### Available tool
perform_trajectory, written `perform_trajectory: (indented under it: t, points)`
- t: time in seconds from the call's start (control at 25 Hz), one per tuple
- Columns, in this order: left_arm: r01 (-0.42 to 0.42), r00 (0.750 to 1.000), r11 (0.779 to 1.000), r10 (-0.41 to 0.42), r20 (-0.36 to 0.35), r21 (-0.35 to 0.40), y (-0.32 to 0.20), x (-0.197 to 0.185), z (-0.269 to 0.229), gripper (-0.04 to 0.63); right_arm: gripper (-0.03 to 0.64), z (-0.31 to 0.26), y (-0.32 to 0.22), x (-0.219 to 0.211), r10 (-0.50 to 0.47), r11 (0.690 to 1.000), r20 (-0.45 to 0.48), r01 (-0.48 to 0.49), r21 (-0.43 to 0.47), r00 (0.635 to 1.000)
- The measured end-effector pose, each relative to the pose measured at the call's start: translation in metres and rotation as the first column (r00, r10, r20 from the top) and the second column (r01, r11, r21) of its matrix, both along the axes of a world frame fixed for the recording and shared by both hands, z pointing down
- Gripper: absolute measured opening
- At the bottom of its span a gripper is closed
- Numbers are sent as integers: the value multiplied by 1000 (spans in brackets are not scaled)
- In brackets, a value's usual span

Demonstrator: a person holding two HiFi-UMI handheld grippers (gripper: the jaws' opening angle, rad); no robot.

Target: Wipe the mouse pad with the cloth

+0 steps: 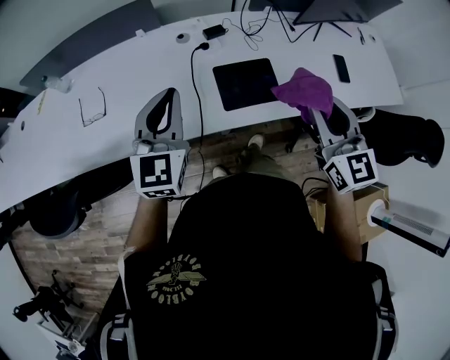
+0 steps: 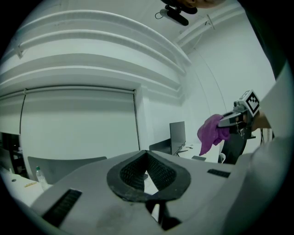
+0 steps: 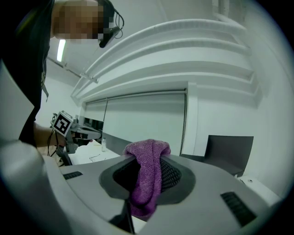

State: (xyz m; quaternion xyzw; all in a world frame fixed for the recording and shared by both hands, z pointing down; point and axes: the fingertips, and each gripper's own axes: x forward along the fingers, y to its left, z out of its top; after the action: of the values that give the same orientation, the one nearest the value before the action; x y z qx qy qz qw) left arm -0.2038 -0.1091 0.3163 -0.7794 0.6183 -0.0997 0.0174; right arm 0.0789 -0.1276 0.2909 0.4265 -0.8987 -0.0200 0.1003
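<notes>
A black mouse pad (image 1: 246, 83) lies flat on the white desk (image 1: 105, 140), ahead of me and a bit right of centre. My right gripper (image 1: 325, 107) is shut on a purple cloth (image 1: 304, 91), which bunches over its tips near the pad's right edge. In the right gripper view the cloth (image 3: 147, 179) hangs down between the jaws of the right gripper (image 3: 149, 158). The left gripper (image 1: 170, 95) hovers over the desk's near edge, left of the pad, shut with nothing in it; its tips (image 2: 147, 155) meet. Both grippers tilt upward.
Eyeglasses (image 1: 91, 109) lie on the desk to the left. A black cable (image 1: 195, 84) runs beside the pad to a charger (image 1: 214, 31). A phone (image 1: 342, 68) lies to the right, a laptop (image 1: 337, 8) at the back. A cardboard box (image 1: 367, 205) and chair (image 1: 408, 137) stand at right.
</notes>
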Motion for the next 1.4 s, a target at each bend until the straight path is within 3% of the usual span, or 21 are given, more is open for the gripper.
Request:
perform_trajectory:
  t: [0.56, 1.4]
  points:
    - [161, 987, 987, -161, -2, -10, -11, -60, 7, 2, 84, 18, -59, -65, -150, 988, 32, 151, -27, 988]
    - [231, 973, 967, -228, 38, -105, -49, -48, 40, 2, 84, 90, -126, -95, -281, 945, 72, 289, -151, 957]
